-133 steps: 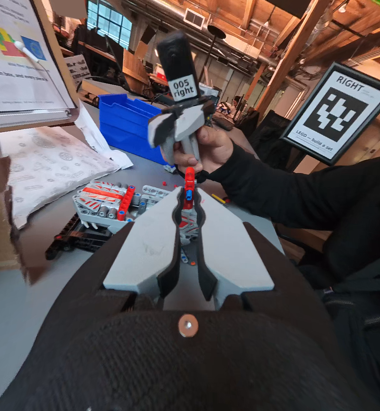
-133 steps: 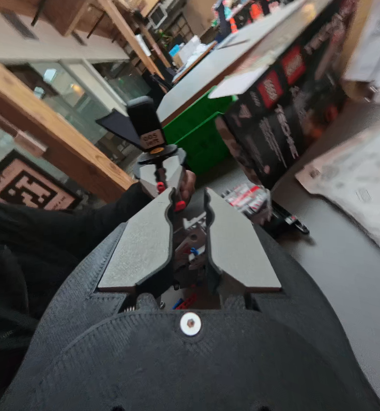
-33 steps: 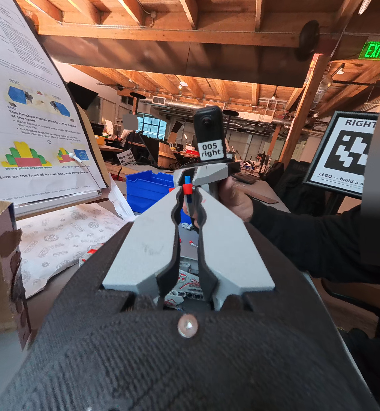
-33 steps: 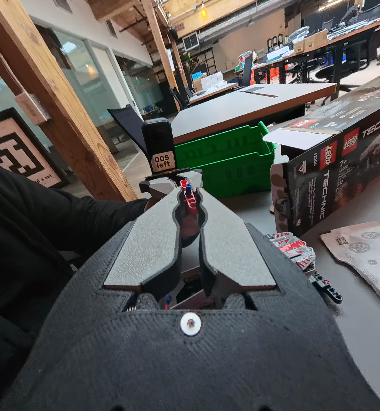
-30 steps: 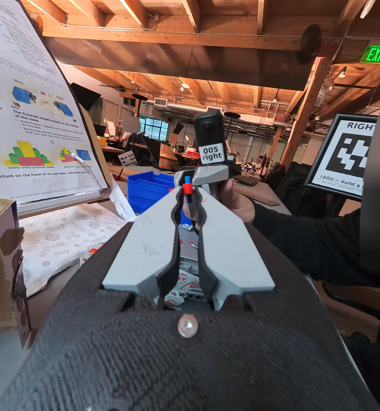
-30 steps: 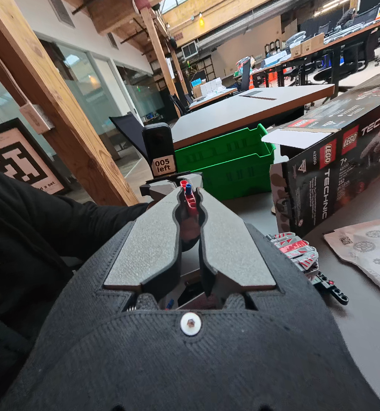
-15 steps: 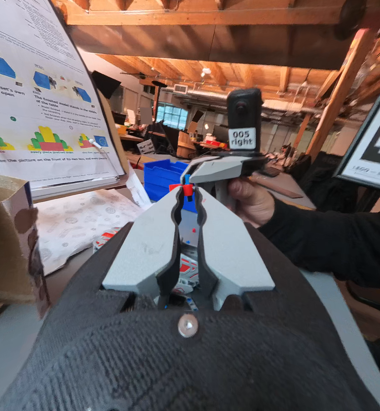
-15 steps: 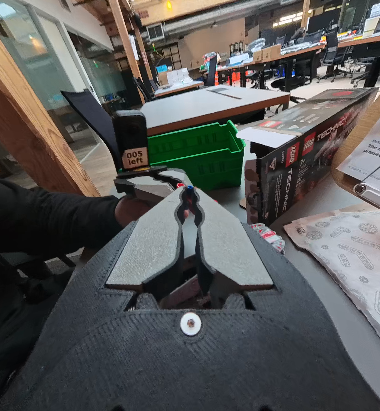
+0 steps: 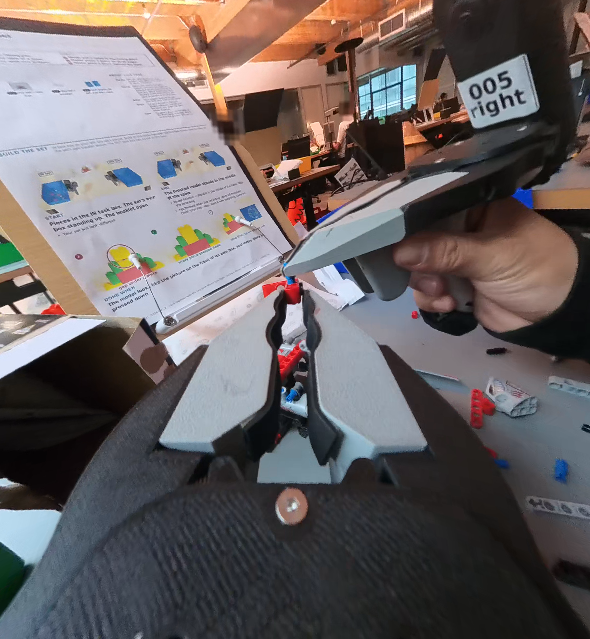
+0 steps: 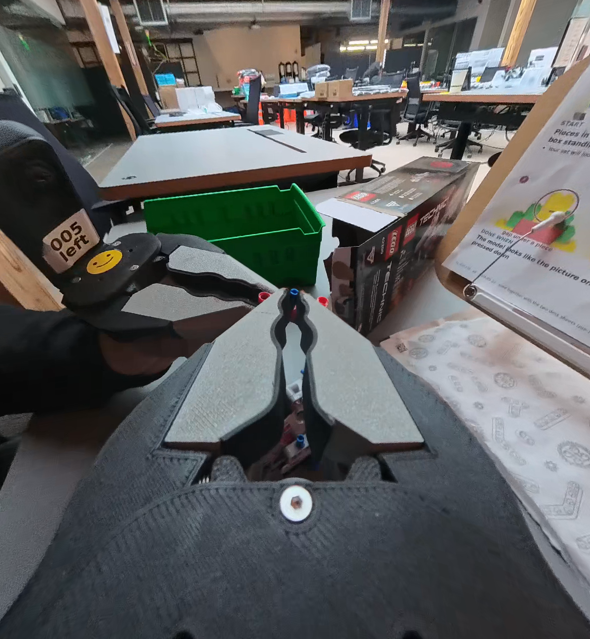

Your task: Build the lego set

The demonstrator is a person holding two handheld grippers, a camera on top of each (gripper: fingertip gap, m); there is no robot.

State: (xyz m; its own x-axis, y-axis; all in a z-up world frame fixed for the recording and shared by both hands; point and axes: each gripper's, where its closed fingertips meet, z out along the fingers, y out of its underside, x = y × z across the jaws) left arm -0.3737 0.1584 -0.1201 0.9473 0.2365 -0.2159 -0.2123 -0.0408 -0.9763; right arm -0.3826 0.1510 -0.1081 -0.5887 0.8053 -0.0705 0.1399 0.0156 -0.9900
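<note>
Both grippers are closed on small parts at frame centre. In the left wrist view, the left gripper [image 9: 292,298] is clamped on a red piece [image 9: 291,294], which is pinched between its fingertips just above mid-frame. The right gripper [image 9: 285,270] enters from the upper right, held by a hand [image 9: 490,269], and its tips meet the red piece from above, where a blue pin [image 9: 289,279] is seen between the two tools.

In the right wrist view, the right gripper [image 10: 292,304] is closed on the blue pin [image 10: 292,294], whose end projects past the fingertips at centre frame. The left gripper [image 10: 262,294] comes in from the left edge, and red ends of the red piece [image 10: 322,301] show on either side of the right tool's tips.

A partly built model [image 9: 292,359] is glimpsed through the gap between the left fingers, low on the grey table [image 9: 459,359]. Loose red, blue and black pieces [image 9: 478,408] are scattered at the right of that view. An instruction sheet [image 9: 121,193] on a stand fills the upper left. In the right wrist view, a green bin [image 10: 238,231] sits above centre, a dark set box [image 10: 397,238] beside it to the right, and a printed paper bag [image 10: 514,397] at lower right.
</note>
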